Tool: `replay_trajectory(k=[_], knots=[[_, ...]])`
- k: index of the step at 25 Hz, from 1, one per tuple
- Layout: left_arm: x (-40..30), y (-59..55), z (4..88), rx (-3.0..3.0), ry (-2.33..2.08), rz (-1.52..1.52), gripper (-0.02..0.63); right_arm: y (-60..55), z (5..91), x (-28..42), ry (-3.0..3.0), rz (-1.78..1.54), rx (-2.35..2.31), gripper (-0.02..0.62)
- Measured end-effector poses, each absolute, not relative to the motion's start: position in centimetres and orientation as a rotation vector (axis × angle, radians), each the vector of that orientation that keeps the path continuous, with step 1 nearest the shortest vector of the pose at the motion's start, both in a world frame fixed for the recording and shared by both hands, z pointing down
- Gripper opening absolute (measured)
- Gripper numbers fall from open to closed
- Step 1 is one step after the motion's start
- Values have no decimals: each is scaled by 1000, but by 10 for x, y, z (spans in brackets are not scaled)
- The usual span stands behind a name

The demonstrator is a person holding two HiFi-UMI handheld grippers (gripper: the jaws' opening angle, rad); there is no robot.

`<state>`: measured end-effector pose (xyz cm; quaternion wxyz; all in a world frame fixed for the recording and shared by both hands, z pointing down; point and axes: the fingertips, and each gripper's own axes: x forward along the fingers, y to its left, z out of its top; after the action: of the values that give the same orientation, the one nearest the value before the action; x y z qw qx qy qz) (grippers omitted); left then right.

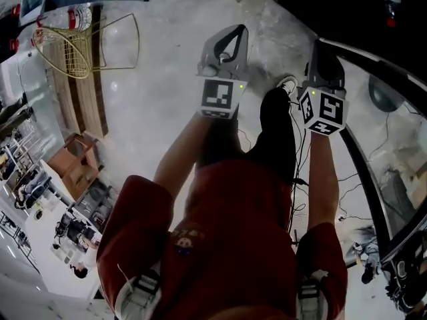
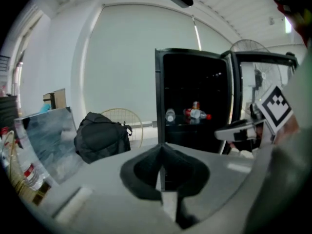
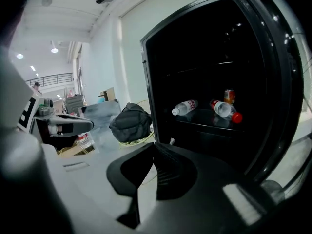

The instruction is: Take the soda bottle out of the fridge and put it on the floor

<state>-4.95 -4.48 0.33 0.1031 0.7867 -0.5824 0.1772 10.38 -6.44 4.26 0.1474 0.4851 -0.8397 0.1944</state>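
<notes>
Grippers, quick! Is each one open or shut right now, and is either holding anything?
Left gripper: closed, holding nothing.
Right gripper: closed, holding nothing.

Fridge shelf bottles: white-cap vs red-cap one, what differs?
Cap: the white-cap bottle has a white cap, the red-cap bottle a red one.
Place: the white-cap bottle lies to the left, the red-cap bottle to the right, in front of a can.
Pose: in the right gripper view the white-cap bottle's cap points lower left, the red-cap bottle's lower right.
Shared: both clear, on their sides on the same fridge shelf.
</notes>
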Motion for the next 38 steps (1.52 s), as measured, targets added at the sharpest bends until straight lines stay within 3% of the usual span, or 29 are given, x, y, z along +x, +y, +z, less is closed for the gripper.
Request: replay_trajectory(k=[22,38], knots=[[-75,-40,272,2363,-1530,463,0,-56,289,91,-2242,560,1525,2],[-73,-98,403,2558,-1478,435,-2,-106,417,95,-2330,380,1512,2]])
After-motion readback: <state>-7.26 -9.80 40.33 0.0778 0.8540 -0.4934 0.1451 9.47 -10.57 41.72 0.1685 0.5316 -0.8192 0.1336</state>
